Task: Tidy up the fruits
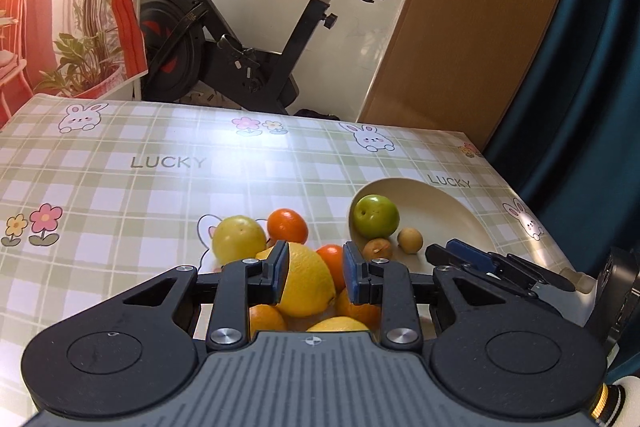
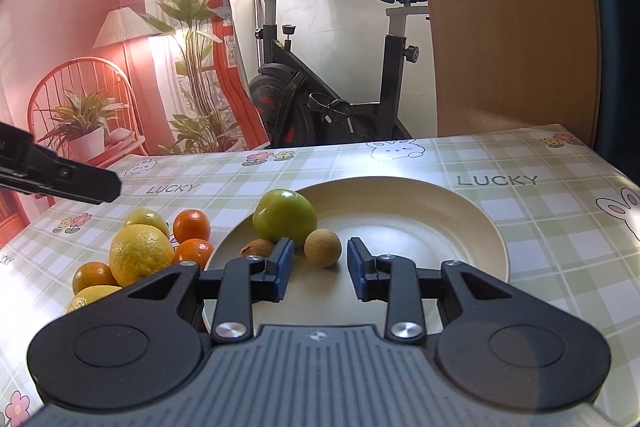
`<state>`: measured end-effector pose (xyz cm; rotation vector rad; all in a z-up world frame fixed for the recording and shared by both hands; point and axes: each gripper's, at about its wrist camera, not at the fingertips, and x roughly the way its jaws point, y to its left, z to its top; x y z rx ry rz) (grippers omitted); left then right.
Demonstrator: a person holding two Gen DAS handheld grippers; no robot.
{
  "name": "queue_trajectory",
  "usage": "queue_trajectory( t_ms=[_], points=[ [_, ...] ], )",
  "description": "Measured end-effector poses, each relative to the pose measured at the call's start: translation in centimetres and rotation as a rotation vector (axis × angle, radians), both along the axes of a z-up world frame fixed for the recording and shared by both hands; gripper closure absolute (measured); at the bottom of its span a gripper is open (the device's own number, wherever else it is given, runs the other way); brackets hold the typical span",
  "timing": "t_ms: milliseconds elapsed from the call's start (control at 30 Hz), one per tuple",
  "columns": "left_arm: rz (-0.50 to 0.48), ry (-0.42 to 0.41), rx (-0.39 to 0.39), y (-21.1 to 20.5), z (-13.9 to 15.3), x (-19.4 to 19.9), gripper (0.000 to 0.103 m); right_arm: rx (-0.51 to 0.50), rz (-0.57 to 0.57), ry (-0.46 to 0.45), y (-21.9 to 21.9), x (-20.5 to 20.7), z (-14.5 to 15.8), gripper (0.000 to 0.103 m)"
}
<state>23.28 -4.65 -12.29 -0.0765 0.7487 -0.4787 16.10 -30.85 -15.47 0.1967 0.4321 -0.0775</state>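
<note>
So the fruit is split two ways here. On the cream plate [image 2: 460, 227] three pieces are found: a green apple [image 2: 285, 217], a small round tan fruit [image 2: 322, 247] just beside it, and a brown cracked-looking one [image 2: 257, 248] near the rim. The rest is piled on the checked tablecloth [image 2: 540, 227] just left of the plate: a big lemon [image 2: 141, 254], a second lemon [image 2: 90, 297] partly hidden behind the gripper body, a yellow-green fruit [image 2: 146, 219] and three oranges, of which the farthest [image 2: 192, 225] is the clearest.

The right gripper [image 2: 320, 251] is held low over the near part of the plate, fingers a little apart, nothing pinched; the tan fruit is seen just beyond the gap.

The left gripper [image 1: 316, 255] is pointed at the pile, fingers likewise a little apart and empty. The big lemon is framed between them but isn't touched.

An exercise bike [image 2: 320, 87] is parked behind the table.
</note>
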Motion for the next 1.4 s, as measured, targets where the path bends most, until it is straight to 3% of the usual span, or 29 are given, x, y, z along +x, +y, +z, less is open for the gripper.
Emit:
queue_trajectory(
  t_ms=[133, 433, 533, 933, 1033, 1400],
  points=[
    [0.045, 0.028, -0.026, 1.8, -0.3, -0.9, 0.072, 0.008, 0.005, 0.001, 0.7, -1.1, 0.1, 0.070],
    [0.058, 0.039, -0.041, 2.1, -1.4, -2.4, 0.071, 0.017, 0.139, -0.018, 4.2, -3.6, 0.1, 0.070],
    [0.063, 0.036, -0.039, 2.2, -1.7, -2.7, 0.052, 0.019, 0.193, -0.034, 4.9, -3.7, 0.2, 0.064],
    [0.043, 0.068, -0.044, 1.6, -2.8, -2.9, 0.052, 0.007, 0.369, -0.024, 7.3, -3.6, -0.1, 0.056],
    [0.035, 0.072, -0.038, 1.3, -3.0, -2.8, 0.052, -0.014, 0.406, -0.017, 8.1, -3.5, -0.4, 0.050],
    [-0.004, 0.093, -0.015, -0.1, -3.9, -2.8, 0.050, -0.043, 0.431, 0.068, 9.3, -1.9, -1.1, 0.044]
  ],
)
